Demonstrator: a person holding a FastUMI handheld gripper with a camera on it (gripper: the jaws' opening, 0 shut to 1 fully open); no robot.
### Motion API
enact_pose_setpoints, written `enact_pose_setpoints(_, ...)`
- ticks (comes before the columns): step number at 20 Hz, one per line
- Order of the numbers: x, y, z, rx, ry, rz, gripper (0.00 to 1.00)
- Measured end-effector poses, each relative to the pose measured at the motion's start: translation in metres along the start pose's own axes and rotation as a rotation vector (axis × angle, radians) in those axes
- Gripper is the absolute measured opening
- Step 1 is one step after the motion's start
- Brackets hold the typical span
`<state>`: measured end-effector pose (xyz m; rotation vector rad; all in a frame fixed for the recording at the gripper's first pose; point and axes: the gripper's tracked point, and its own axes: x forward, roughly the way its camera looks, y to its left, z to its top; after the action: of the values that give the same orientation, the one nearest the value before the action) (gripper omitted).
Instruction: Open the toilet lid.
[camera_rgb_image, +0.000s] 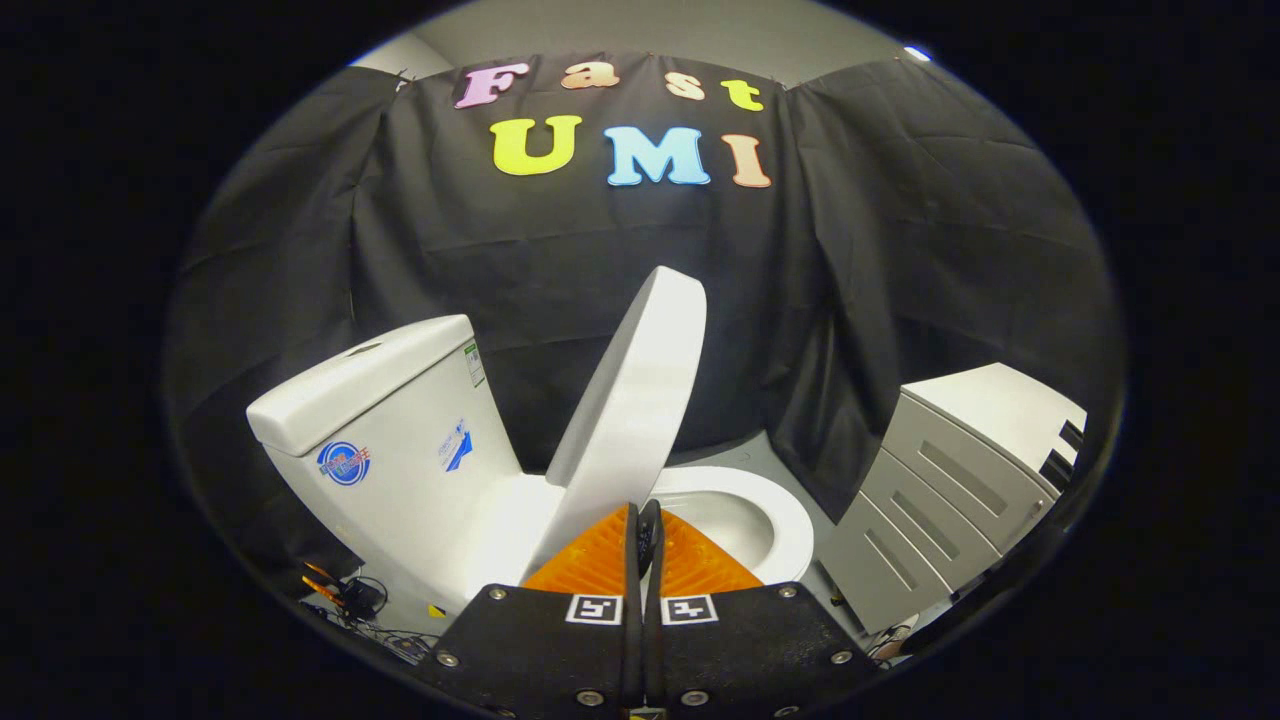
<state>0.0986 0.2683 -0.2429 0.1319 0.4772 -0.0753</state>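
Note:
The white toilet lid (640, 400) stands raised at a steep tilt, leaning toward the white tank (380, 430) with a gap still between them. My gripper (645, 530) is shut, its two fingers pressed together with nothing between them. The fingertips sit at the lid's lower edge, touching or nearly touching its underside. To the right of the fingers the open seat ring and bowl (775, 515) are uncovered. The lid's hinge end is hidden behind the fingers.
A grey cabinet with drawers (950, 490) stands close to the right of the toilet. Cables and small plugs (350, 598) lie on the floor by the tank's base. Black cloth walls surround the booth.

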Motion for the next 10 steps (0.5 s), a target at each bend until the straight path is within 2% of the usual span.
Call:
enact_pose_setpoints(6,-0.004,0.027,0.013,0.009,-0.037,0.017,0.0)
enact_pose_setpoints(10,-0.009,0.047,0.022,-0.052,-0.058,0.04,0.0)
